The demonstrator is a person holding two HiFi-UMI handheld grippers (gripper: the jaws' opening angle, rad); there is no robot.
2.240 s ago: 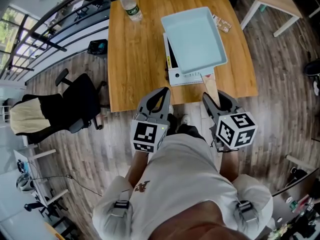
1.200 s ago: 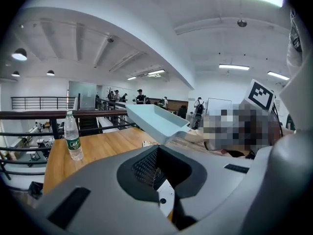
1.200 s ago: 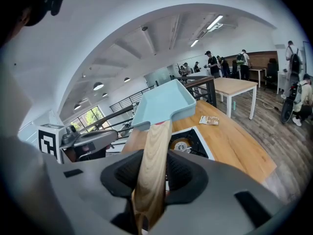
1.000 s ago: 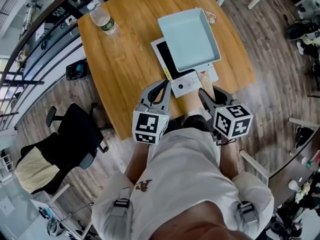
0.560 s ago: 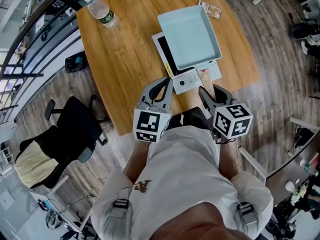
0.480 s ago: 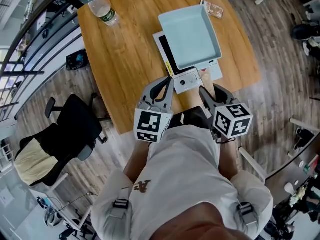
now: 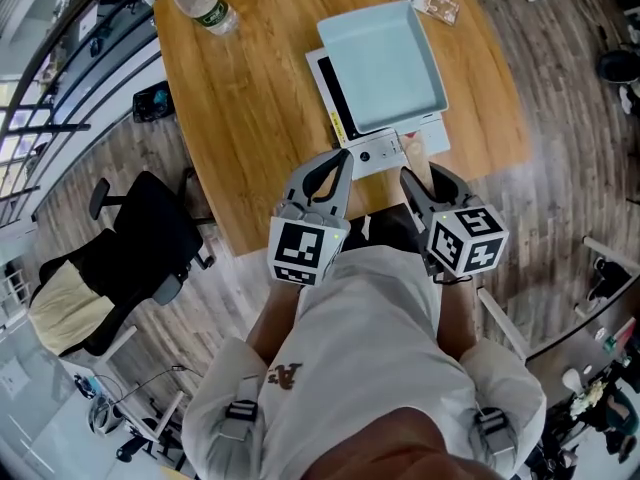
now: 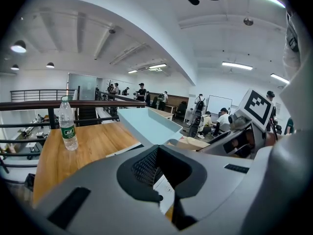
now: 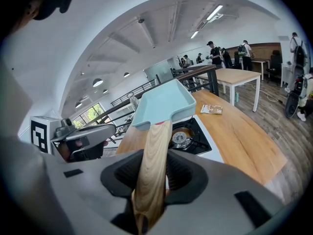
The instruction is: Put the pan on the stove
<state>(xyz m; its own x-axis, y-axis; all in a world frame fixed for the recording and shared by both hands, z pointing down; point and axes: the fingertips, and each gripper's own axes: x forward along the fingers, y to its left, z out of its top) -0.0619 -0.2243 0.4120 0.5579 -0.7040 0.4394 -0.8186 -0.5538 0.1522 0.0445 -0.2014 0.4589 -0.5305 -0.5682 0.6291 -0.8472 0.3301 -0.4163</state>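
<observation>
The pan point(image 7: 385, 63) hangs tilted just above the stove point(image 7: 398, 150), clear of the burner point(image 9: 182, 137), its pale blue inside bare. Its wooden handle point(image 9: 152, 165) is clamped between the jaws of the right gripper point(image 7: 422, 176). The left gripper point(image 7: 338, 160) is beside it near the stove's front edge, jaws pressed together on nothing. The stove sits on a wooden table point(image 7: 260, 98). A clear bottle point(image 7: 200, 3) with a green label stands upright at the far corner, and a small packet point(image 7: 433, 1) lies beyond the pan. Around the table are plank floor point(image 7: 560, 168), a black chair point(image 7: 140, 258) and a railing point(image 8: 34, 104), in an open office with people at the back.
</observation>
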